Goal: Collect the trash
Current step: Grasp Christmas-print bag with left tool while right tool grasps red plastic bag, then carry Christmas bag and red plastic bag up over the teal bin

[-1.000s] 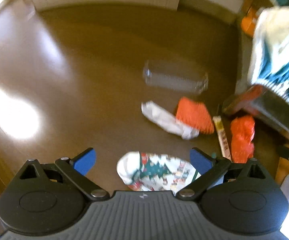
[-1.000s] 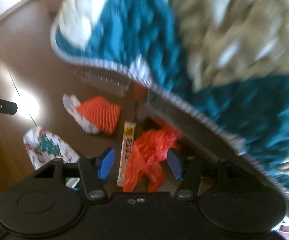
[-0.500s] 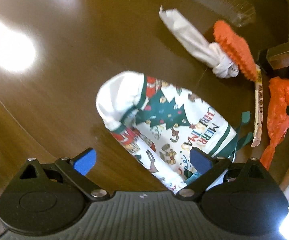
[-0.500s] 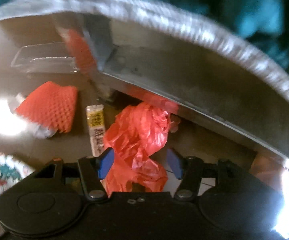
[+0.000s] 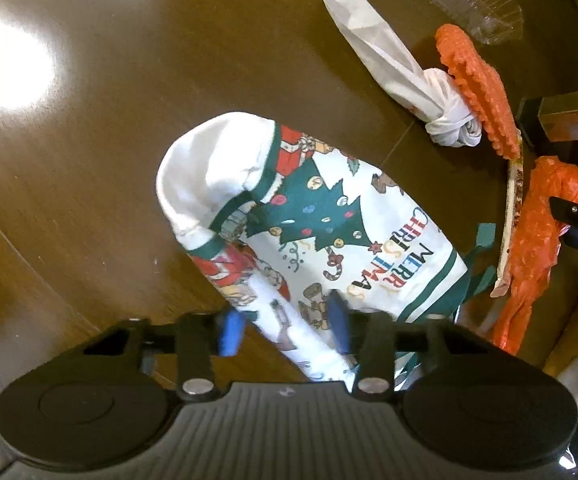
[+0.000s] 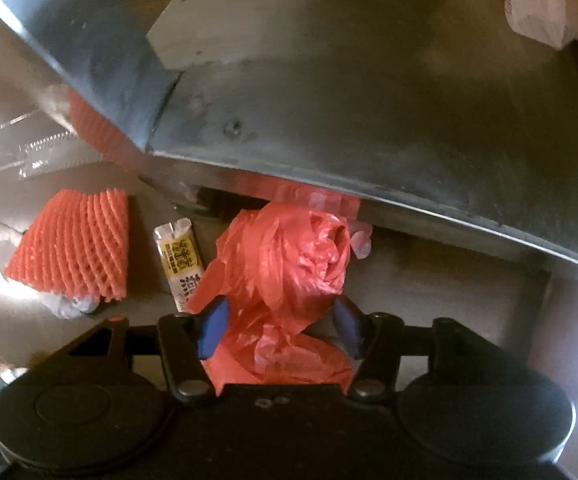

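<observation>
Nearest the left gripper (image 5: 283,326), a white drawstring bag printed with a Christmas tree and "Merry Christmas" (image 5: 309,216) lies on the dark brown wooden floor (image 5: 89,160). Its near end runs between the blue pads; the jaws stand partly closed on either side of the fabric, and whether they already pinch it cannot be told. The bag's long axis runs from the jaws away and to the left, ending in a white folded-over mouth.

The right gripper (image 6: 277,326) has a crumpled red plastic bag (image 6: 289,256) between its pads, jaws part open around the bunched film, not plainly clamped. The bag's bulk sits straight ahead, just under the edge of a grey metal frame (image 6: 369,100).

So each hand has its own piece directly ahead; the coming move looks like a squeeze, not a reach.

Farther out lie a yellow-and-white snack wrapper (image 6: 179,262), an orange foam fruit net (image 6: 73,240) touching a twisted white plastic bag (image 5: 401,68), and beyond them a clear plastic tray (image 6: 33,148).
</observation>
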A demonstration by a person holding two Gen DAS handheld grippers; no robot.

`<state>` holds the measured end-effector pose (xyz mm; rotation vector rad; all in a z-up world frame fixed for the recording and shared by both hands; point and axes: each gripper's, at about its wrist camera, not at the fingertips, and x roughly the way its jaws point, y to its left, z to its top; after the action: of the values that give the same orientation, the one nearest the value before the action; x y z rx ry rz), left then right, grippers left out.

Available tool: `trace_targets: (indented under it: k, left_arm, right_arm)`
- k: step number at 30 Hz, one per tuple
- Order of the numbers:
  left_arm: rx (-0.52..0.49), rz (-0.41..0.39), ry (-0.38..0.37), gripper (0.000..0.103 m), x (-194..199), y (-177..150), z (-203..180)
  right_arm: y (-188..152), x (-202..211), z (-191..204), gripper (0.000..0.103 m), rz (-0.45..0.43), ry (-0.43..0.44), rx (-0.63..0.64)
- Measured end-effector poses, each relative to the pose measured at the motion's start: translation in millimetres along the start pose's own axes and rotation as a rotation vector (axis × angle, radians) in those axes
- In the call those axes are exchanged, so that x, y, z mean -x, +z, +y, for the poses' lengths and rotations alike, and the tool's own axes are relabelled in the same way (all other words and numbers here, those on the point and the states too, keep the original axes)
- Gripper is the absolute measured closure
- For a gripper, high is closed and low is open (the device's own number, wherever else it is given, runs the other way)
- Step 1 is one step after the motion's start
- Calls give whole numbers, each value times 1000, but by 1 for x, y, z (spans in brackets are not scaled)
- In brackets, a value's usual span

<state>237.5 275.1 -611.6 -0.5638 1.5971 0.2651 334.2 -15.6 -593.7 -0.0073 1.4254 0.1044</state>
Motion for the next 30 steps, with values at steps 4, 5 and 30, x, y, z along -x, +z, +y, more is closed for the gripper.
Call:
trace_targets:
  k: [4, 5, 30]
  left_arm:
    - [-32, -24, 0, 88, 5, -1, -2]
    - [-40, -35, 1, 91, 9, 0, 0]
    - [-272, -516, 141, 97, 235, -21, -44]
  right_arm:
    - [-1, 8, -9, 74, 24, 46, -16]
    - [-2, 10, -9, 75, 19, 39, -5]
    - [-65, 256, 4, 76, -200, 96, 312]
